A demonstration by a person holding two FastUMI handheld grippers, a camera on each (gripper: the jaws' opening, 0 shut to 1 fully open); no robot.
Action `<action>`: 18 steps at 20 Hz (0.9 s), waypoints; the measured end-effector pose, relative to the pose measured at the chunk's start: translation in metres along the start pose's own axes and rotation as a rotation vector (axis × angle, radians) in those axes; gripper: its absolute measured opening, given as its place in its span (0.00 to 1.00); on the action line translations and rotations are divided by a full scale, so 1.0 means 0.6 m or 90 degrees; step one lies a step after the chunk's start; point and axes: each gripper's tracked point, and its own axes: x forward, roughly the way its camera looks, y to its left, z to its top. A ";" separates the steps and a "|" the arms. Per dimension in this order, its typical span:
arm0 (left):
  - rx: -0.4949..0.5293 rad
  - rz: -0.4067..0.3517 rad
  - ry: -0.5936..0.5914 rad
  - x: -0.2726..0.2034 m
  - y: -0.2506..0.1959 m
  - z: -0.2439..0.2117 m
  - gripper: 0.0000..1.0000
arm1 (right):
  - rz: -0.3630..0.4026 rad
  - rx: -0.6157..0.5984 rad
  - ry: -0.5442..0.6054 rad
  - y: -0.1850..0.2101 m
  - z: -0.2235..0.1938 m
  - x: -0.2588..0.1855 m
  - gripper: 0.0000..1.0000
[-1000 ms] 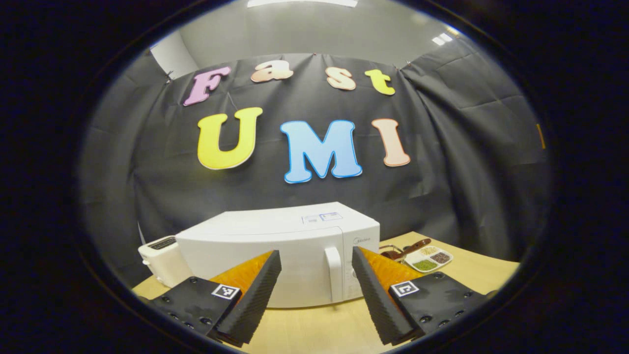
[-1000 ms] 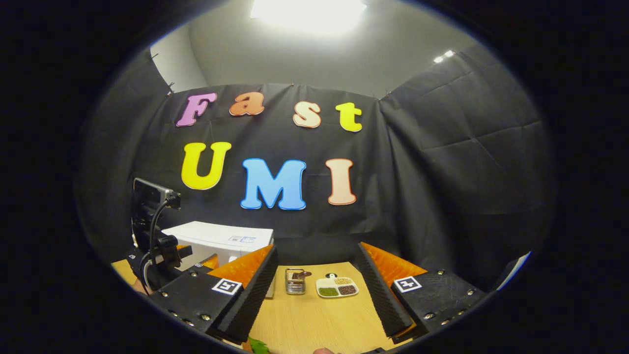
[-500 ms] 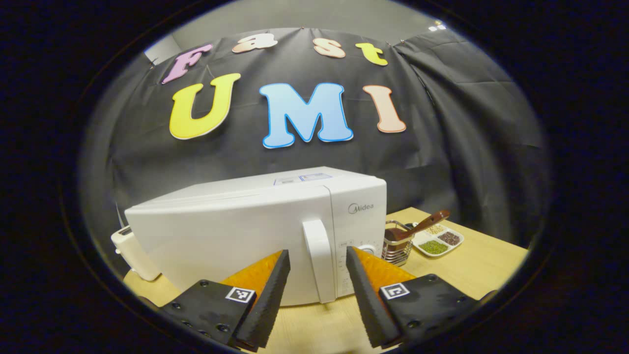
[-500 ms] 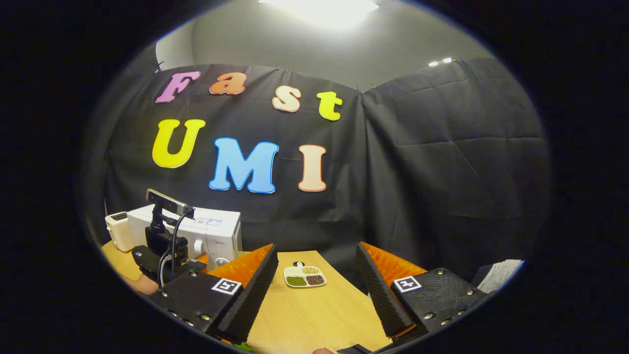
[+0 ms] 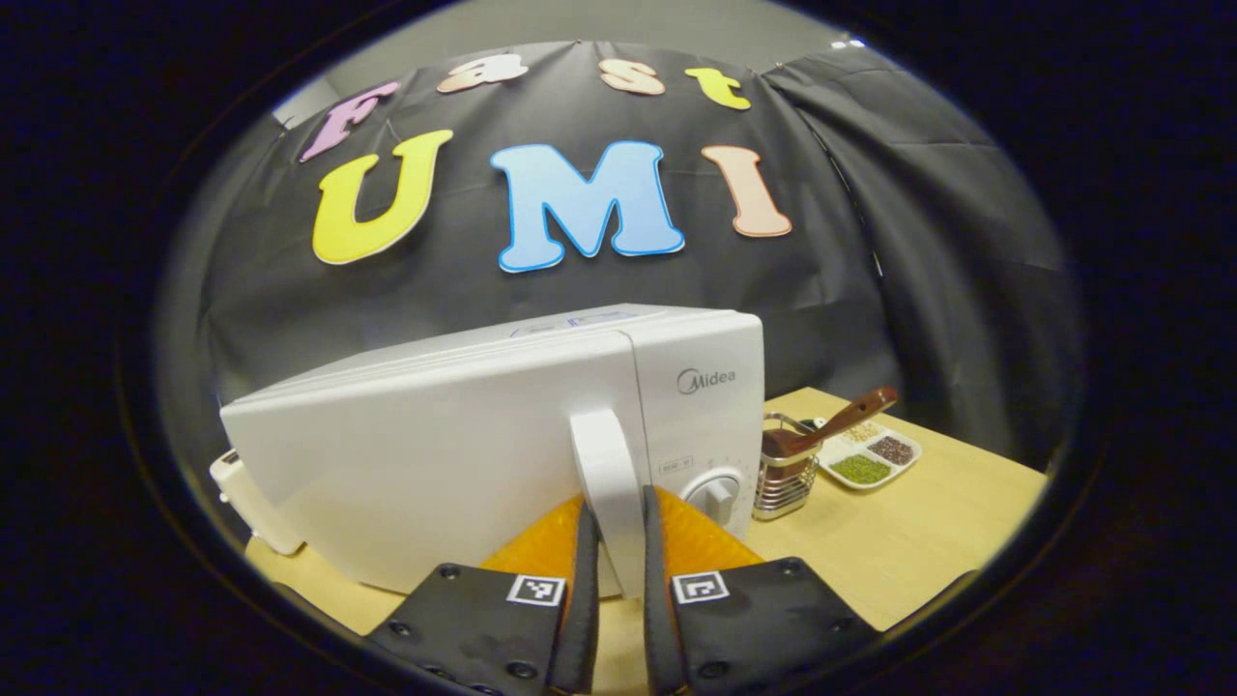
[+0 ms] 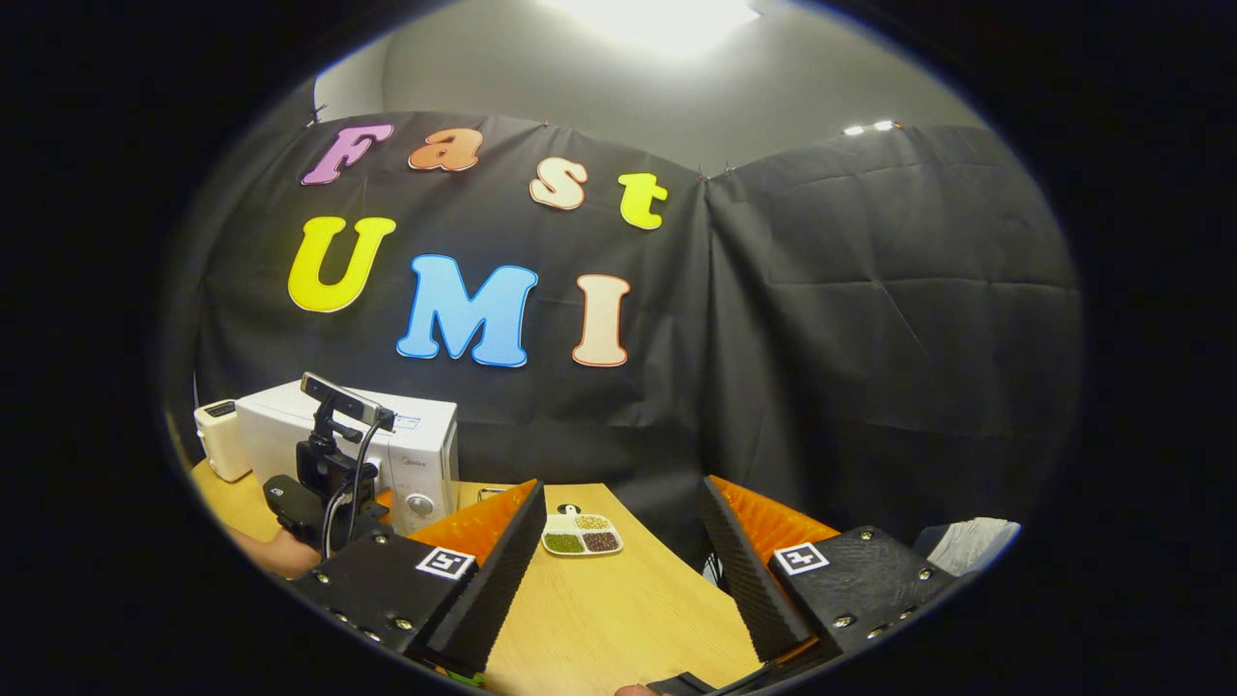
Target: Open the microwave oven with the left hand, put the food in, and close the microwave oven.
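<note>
in the left gripper view, the left tongs (image 5: 615, 580) are seen drawn together on the white door handle (image 5: 606, 483) of the microwave oven (image 5: 464, 435), with one black finger pad pressed on each side of the handle's lower part. the microwave oven is set on the wooden bench (image 5: 918, 541), and its door is seen flush with the body, not yet swung out. a round dial (image 5: 713, 490) is found on the control panel just right of the handle. to the right of the oven a metal wire holder (image 5: 785, 478) with a brown-handled utensil is placed, and beyond it a white divided dish (image 5: 870, 459) of green, dark and pale grains. a small white appliance (image 5: 246, 493) is seen beside the oven's far left end. in the right gripper view, the right tongs (image 6: 623, 570) are held wide apart over the bench (image 6: 618, 619) with nothing between the fingers. farther off on the left of that view, the left tongs (image 6: 333, 483) with their camera mount are seen against the front of the microwave oven (image 6: 387, 445), and the divided dish (image 6: 582, 535) is seen lying between the right fingers at a distance. the food cannot be made out with certainty in either view.
</note>
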 end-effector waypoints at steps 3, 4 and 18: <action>0.010 -0.003 0.007 0.001 0.003 0.000 0.17 | 0.019 -0.003 -0.011 0.014 0.010 0.000 0.97; 0.008 -0.005 0.007 -0.003 0.001 0.000 0.16 | 0.025 -0.006 -0.017 0.016 0.013 0.000 0.97; -0.011 -0.009 0.025 -0.105 -0.002 -0.025 0.12 | 0.198 -0.019 -0.072 0.067 0.040 0.009 0.96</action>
